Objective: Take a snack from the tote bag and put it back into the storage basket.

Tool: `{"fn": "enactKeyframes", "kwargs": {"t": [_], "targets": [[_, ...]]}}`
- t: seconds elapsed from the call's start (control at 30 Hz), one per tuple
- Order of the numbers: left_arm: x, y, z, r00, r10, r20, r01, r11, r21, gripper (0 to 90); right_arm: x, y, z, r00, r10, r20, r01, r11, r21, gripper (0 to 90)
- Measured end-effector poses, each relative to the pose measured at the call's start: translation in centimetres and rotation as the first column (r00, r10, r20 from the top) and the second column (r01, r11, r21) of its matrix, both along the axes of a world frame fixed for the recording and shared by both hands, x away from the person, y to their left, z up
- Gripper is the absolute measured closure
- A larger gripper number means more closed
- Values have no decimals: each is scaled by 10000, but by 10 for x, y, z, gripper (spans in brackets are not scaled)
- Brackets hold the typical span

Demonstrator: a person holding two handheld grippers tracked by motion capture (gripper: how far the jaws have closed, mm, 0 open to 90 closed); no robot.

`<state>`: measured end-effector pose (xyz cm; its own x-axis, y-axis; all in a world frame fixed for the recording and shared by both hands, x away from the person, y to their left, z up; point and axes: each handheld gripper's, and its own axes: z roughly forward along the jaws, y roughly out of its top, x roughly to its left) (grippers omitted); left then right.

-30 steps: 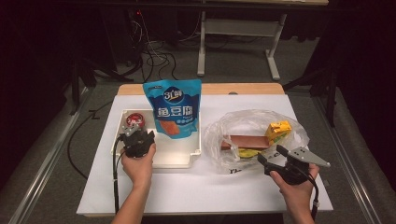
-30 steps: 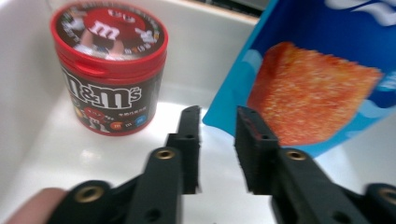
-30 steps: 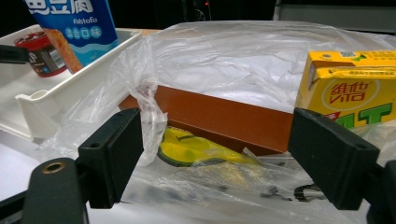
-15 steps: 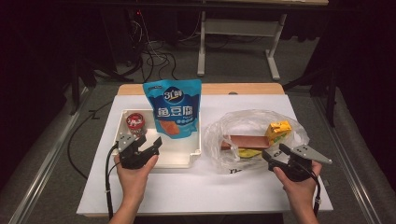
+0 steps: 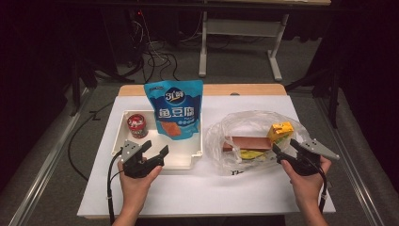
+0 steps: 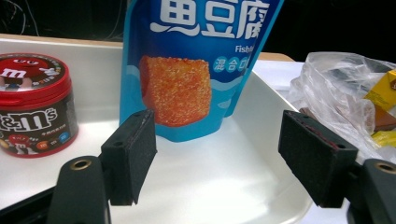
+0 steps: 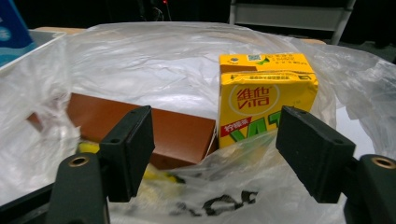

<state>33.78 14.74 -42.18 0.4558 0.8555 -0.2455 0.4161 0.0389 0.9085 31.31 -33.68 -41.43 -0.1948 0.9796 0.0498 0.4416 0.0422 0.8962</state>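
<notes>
Stood upright blue snack pouch (image 5: pixel 175 109) and red candy tin (image 5: pixel 137 127) inside white tray (image 5: pixel 184 161); left gripper (image 5: pixel 153 150) spread, just opened, empty. Left yellow drink carton (image 7: pixel 264 95) and brown box (image 7: pixel 154 128) inside clear plastic bag (image 5: pixel 235 126); right gripper (image 5: pixel 283 149) spread, empty.

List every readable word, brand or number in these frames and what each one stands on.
"m&m's": red-lidded jar in the white tray.
"鱼豆腐", "Fish…" (cut off), "混合口…" (cut off): blue pouch; its round top logo is too blurred to read.
"维他", "ViTa", "柠檬茶": yellow drink carton in the clear plastic bag.
Black print on the bag's near edge: unreadable.
Brown box: no readable text.
</notes>
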Motion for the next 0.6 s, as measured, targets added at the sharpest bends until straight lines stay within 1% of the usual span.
{"fn": "enactKeyframes", "kwargs": {"t": [0.07, 0.13, 0.2, 0.33, 0.5, 0.6], "targets": [[0, 0, 0, 10000, -74, -18, 74, 10000, -1, 279, 5, -1, -1, 9998, -191, -61, 190, 9998, -56, 249], [0, 0, -1, 9999, -164, -24, 163, 9998, -64, 280, 10, -2, -2, 9995, -260, -158, 261, 9996, 54, 229], [0, 0, -1, 9998, -201, -35, 201, 9998, -96, 280, 14, -2, -3, 9992, -314, -244, 312, 9995, -65, 218], [0, 0, -1, 9998, -214, -45, 214, 9997, -92, 281, 21, -6, -5, 9979, -518, -397, 521, 9986, 54, 211], [0, 1, -2, 9997, -224, -109, 223, 9997, -69, 282, 30, -11, -7, 9969, -602, -514, 606, 9981, 52, 209], [1, 0, -2, 9996, -256, -102, 255, 9997, -41, 282, 35, -11, -8, 9966, -591, -565, 589, 9982, -62, 199]]}}
